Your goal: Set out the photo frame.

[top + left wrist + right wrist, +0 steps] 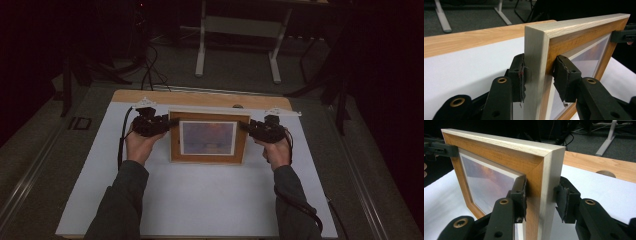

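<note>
Grippers on frame, white-topped table, dark room.

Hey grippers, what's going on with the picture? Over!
Left gripper clamps one side of picture frame, right gripper the other. Frame upright over white table cover. Nothing in the way.
</note>
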The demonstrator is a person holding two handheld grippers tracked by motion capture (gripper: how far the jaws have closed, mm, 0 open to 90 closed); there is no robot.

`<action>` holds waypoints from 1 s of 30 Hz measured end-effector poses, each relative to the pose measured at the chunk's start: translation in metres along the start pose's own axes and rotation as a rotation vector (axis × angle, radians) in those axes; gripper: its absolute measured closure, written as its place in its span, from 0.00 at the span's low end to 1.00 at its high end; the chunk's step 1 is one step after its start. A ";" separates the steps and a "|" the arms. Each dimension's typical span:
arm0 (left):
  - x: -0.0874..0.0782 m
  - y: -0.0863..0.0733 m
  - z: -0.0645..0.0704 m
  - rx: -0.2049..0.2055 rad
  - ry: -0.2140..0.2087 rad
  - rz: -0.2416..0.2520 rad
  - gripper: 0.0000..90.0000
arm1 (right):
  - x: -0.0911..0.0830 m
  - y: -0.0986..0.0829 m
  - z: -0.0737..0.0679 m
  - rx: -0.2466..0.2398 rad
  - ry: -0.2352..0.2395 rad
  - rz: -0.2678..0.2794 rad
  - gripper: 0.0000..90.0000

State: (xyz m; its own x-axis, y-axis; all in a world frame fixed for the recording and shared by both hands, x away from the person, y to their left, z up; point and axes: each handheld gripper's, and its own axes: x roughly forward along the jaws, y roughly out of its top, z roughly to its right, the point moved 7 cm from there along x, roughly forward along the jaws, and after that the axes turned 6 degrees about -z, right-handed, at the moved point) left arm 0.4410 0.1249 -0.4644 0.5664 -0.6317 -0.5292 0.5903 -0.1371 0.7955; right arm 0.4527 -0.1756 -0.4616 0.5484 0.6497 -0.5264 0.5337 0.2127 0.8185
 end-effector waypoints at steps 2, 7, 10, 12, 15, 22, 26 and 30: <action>0.000 0.000 -0.001 -0.008 -0.006 -0.002 0.70 | 0.000 0.000 0.000 0.002 0.001 -0.005 0.70; -0.001 -0.001 -0.001 -0.032 -0.020 -0.009 0.70 | -0.001 0.000 -0.001 0.005 0.000 -0.011 0.70; -0.002 -0.001 0.000 -0.040 -0.026 -0.016 0.70 | -0.001 0.000 -0.001 0.004 0.002 -0.015 0.70; -0.002 -0.002 0.000 -0.046 -0.028 -0.016 0.70 | -0.001 0.000 -0.001 0.001 0.002 -0.017 0.70; -0.003 -0.002 0.001 -0.053 -0.035 -0.021 0.70 | -0.002 0.000 -0.001 0.002 0.005 -0.020 0.70; -0.003 -0.003 -0.002 -0.073 -0.053 -0.014 0.69 | -0.001 -0.001 -0.002 0.001 0.016 -0.022 0.69; -0.003 -0.004 -0.001 -0.076 -0.050 -0.008 0.68 | -0.001 -0.001 -0.002 -0.002 0.016 -0.021 0.69; -0.003 -0.004 -0.001 -0.078 -0.043 -0.009 0.68 | -0.001 -0.001 -0.003 -0.012 0.008 -0.025 0.68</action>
State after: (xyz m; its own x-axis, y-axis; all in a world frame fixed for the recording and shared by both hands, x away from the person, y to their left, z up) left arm 0.4373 0.1278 -0.4660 0.5369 -0.6632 -0.5214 0.6390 -0.0838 0.7646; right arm 0.4502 -0.1744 -0.4609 0.5292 0.6502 -0.5452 0.5398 0.2378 0.8075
